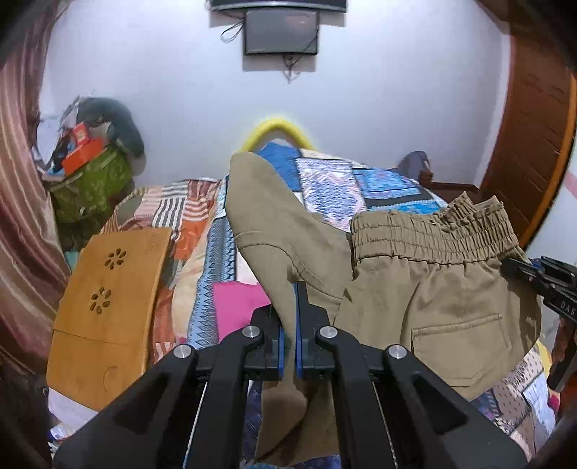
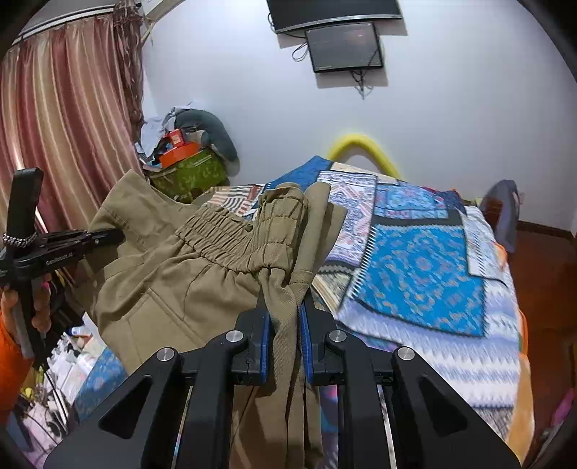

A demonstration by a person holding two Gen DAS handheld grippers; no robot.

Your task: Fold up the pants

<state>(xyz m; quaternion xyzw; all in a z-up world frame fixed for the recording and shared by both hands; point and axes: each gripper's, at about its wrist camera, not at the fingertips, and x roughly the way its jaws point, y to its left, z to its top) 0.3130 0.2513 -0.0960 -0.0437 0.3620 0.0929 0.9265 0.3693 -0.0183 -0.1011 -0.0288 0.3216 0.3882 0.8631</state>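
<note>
Left gripper [image 1: 288, 317]: jaws clamped tight on a thin fold of the khaki pants [image 1: 414, 288], blue pads pressed against the cloth on both sides.
Right gripper [image 2: 285, 317]: jaws closed on a thicker bunch of the same pants [image 2: 202, 274], gripped just below the gathered elastic waistband [image 2: 234, 241].
Pants: held in the air between the two grippers, above the bed; in the left wrist view the waistband [image 1: 432, 231] and a back patch pocket [image 1: 458, 346] face the camera, and one part of the cloth stands up in a peak behind the left gripper.
Other gripper in view: the right gripper's black body [image 1: 544, 285] enters the left wrist view from the right edge, at the end of the waistband; the left one [image 2: 54, 249] shows at the left of the right wrist view, with a hand [image 2: 36, 306] and an orange sleeve [image 2: 10, 353] behind it.
Bed: covered by a patchwork quilt [image 2: 425, 274] in blue, white and orange.
On the bed: a wooden lap tray [image 1: 108, 306] lies to the left of the pants.
Beyond: white wall with a dark screen [image 1: 281, 30], a yellow curved tube [image 1: 277, 130] at the bed's far end, striped pink curtain [image 2: 65, 119] at left, a green bag [image 2: 187, 176] piled with boxes in the corner.
</note>
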